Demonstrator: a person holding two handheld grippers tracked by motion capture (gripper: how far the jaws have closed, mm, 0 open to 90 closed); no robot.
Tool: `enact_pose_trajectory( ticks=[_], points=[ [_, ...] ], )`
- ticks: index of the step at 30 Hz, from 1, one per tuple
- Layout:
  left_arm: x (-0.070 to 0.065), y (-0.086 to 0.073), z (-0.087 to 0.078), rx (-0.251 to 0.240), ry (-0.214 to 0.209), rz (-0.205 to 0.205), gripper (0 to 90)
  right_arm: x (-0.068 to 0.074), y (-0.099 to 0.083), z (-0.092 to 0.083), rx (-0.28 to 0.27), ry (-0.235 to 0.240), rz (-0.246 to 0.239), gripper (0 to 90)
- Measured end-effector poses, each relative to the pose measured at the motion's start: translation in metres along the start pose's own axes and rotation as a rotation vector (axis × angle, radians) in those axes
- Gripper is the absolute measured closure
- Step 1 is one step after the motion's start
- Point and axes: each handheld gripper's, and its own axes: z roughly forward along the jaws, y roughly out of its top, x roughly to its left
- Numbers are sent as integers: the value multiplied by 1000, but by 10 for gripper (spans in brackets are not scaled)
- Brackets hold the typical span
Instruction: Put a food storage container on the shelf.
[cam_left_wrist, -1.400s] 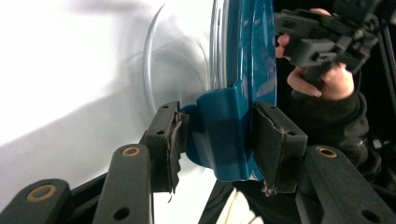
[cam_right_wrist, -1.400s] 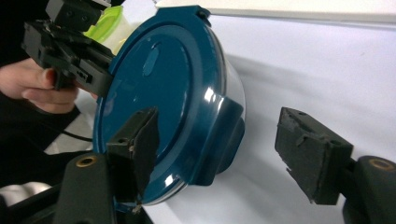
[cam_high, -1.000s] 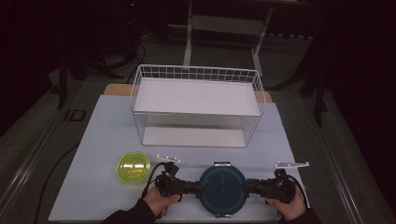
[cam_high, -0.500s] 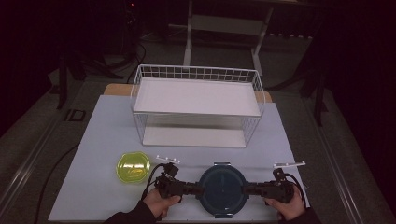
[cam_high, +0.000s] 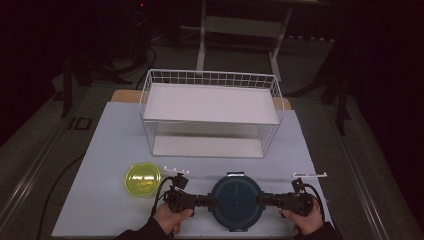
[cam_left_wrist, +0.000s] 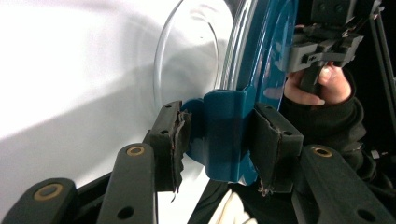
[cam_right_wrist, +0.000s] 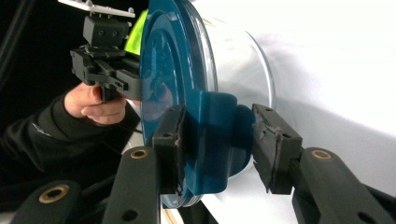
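Teal-lidded container (cam_high: 235, 200), pale table (cam_high: 110, 150), white wire rack (cam_high: 210, 112), dark room

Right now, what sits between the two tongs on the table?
In the high view, the round container with the blue lid lies between the left tongs and the right tongs; each set of tongs straddles one of its side latches.

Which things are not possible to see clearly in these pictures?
- Contents of the round container: high view, the blue lid covers them.
- Right gripper: right gripper view, one pad stands off the lid's clip; grip unclear.
- Yellow lid: high view, too small for detail.
- Wire rack lower shelf: upper shelf hides part.
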Motion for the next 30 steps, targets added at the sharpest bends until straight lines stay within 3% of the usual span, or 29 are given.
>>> enact_pose_trajectory(
  ticks=[13,20,30],
  points=[
    [-28,27,-31,-75,-25,88,562,30,30,-9,-39,36,-60,572],
    [-40,40,-49,-113,-35,104,564,47,48,-11,-63,49,-86,573],
    [-54,62,-65,-141,-18,138,565,59,73,-13,-90,67,-108,574]
  ],
)
